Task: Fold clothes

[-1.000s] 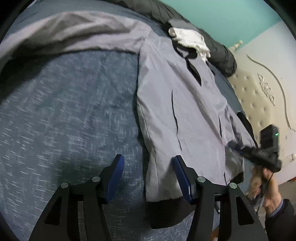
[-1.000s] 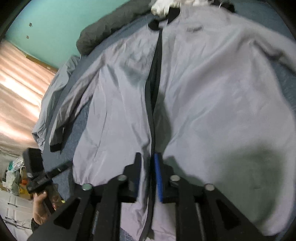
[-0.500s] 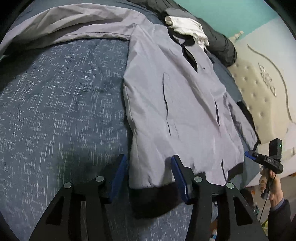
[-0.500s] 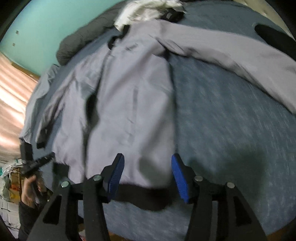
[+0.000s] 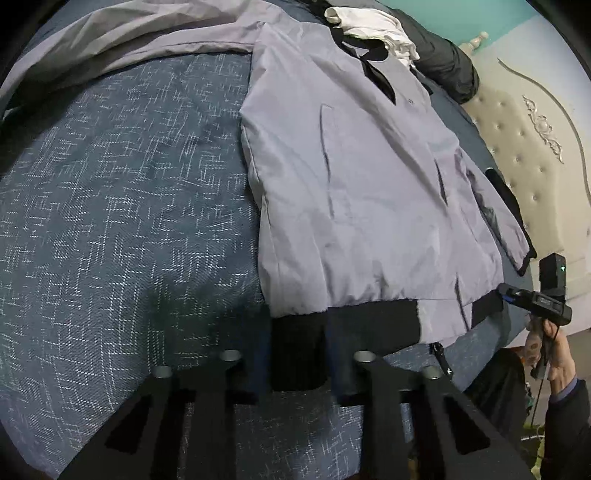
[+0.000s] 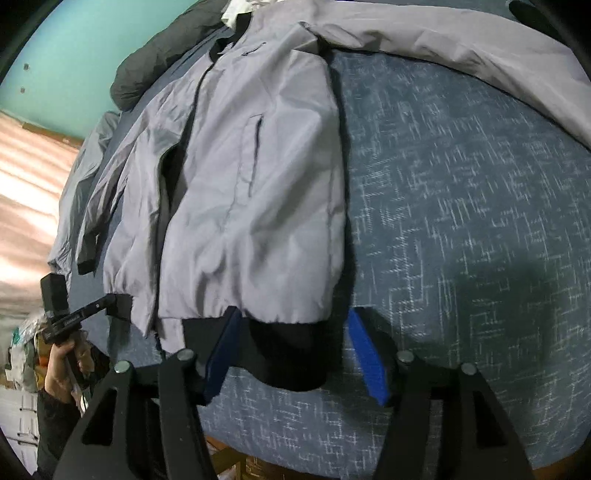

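A grey jacket with a black ribbed hem lies front up on the bed, its zip partly open. My left gripper stands open at one hem corner, the black hem between its fingers. In the right wrist view the jacket is seen from the other side. My right gripper is wide open around the opposite hem corner. Each gripper also shows in the other's view, held in a hand: the right gripper and the left gripper. One sleeve stretches away across the bed.
The dark blue patterned bedspread covers the bed and ends close below both grippers. A black padded garment and a white cloth lie past the collar. A cream tufted headboard stands to one side.
My right gripper let go of the jacket's front edges, opened and swung to the hem corner. My left gripper moved onto the other hem corner and its jaws narrowed.
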`<state>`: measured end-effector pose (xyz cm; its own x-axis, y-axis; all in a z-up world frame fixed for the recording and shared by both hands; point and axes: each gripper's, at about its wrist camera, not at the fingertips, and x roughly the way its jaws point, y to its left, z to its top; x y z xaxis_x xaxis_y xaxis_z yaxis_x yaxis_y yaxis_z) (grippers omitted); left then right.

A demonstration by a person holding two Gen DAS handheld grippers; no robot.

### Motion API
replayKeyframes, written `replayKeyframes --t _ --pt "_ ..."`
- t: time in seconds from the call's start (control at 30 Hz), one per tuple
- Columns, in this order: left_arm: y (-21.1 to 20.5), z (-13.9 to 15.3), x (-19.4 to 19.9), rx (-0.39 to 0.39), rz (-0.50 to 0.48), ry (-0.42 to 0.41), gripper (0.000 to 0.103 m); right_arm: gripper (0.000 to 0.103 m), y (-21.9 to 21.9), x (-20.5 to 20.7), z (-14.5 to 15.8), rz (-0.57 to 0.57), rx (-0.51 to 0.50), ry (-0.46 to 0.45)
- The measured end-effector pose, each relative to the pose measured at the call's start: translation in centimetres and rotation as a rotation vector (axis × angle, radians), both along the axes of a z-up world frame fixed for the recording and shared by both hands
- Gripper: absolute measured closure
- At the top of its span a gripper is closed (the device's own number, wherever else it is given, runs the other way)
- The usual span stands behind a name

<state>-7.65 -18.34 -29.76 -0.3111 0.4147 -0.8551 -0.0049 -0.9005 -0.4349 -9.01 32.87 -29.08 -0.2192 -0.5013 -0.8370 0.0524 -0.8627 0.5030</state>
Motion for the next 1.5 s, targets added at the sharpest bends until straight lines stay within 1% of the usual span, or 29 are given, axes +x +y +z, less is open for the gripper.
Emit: replayKeyframes --t 0.03,0.07,0.13,0.3,0.37,0.47,0.67,0.77,0.83,0.9,0.93,0.97,1.03,1.1,1.13,1.17,1.23,1.33,1.47,1.5 --pt "0.0 0.4 0.1 -0.008 -0.008 0.006 0.088 0.075 0.1 0.1 -0.1 -0.006 -0.008 0.002" --pt "0.1 0.9 0.3 -0.016 -0.016 0.013 0.088 0.075 0.3 0.2 -0.2 -0.011 -0.014 0.004" --pt "-0.1 2.1 0.7 -0.025 -0.025 0.031 0.092 0.089 0.4 0.5 0.5 -0.014 -0.011 0.023" --pt "-0.2 4.9 2.6 -0.022 -0.055 0.074 0.094 0.092 1.8 1.5 3.2 -0.042 -0.047 0.060" --pt "0.1 5.6 3.3 -0.022 -0.074 0.084 0.094 0.092 2.3 2.2 4.2 -0.026 -0.040 0.059" --pt "0.5 4.8 4.0 -0.018 -0.093 0.060 0.094 0.092 2.9 3.2 4.1 -0.005 0.008 0.038" --pt "1.0 0.5 3.1 -0.054 -0.087 -0.055 0.094 0.092 3.8 3.7 1.5 -0.018 0.081 -0.024" --pt "1.1 0.6 2.9 -0.067 -0.096 -0.060 0.094 0.092 3.5 3.4 1.8 -0.014 0.102 -0.028" --pt "1.1 1.4 2.8 -0.068 -0.097 -0.049 0.090 0.090 3.6 3.2 2.1 -0.014 0.104 -0.028" --pt "0.9 2.7 2.5 -0.065 -0.088 -0.030 0.088 0.087 3.8 3.0 3.4 -0.027 0.102 0.008" --pt "0.6 3.5 2.5 -0.074 -0.080 -0.012 0.081 0.082 3.9 2.9 4.1 -0.033 0.101 0.026" --pt "0.4 4.3 2.5 -0.085 -0.070 0.007 0.078 0.080 4.0 2.8 4.8 -0.040 0.100 0.044" --pt "-0.1 6.2 2.2 -0.104 -0.049 0.052 0.077 0.074 4.1 2.6 6.1 -0.053 0.098 0.080" --pt "-0.3 8.1 0.6 -0.118 -0.017 0.102 0.073 0.070 4.2 2.4 7.4 -0.065 0.093 0.117" --pt "-0.1 8.7 0.0 -0.125 -0.005 0.122 0.068 0.068 4.0 1.9 8.1 -0.066 0.069 0.139" --pt "0.1 9.0 -0.5 -0.129 0.004 0.140 0.065 0.067 3.7 1.5 8.8 -0.067 0.046 0.161" --pt "0.5 9.9 -1.5 -0.137 0.023 0.175 0.063 0.067 3.0 0.9 9.5 -0.059 0.006 0.191" --pt "2.2 9.6 -3.1 -0.124 0.056 0.221 0.063 0.065 0.1 -0.9 10.0 -0.015 -0.031 0.228" --pt "2.5 8.6 -4.4 -0.119 0.080 0.258 0.063 0.062 -3.7 -3.5 8.9 0.020 -0.088 0.239" --pt "2.9 8.4 -4.8 -0.121 0.084 0.267 0.063 0.058 -4.5 -4.2 8.6 0.025 -0.093 0.240"
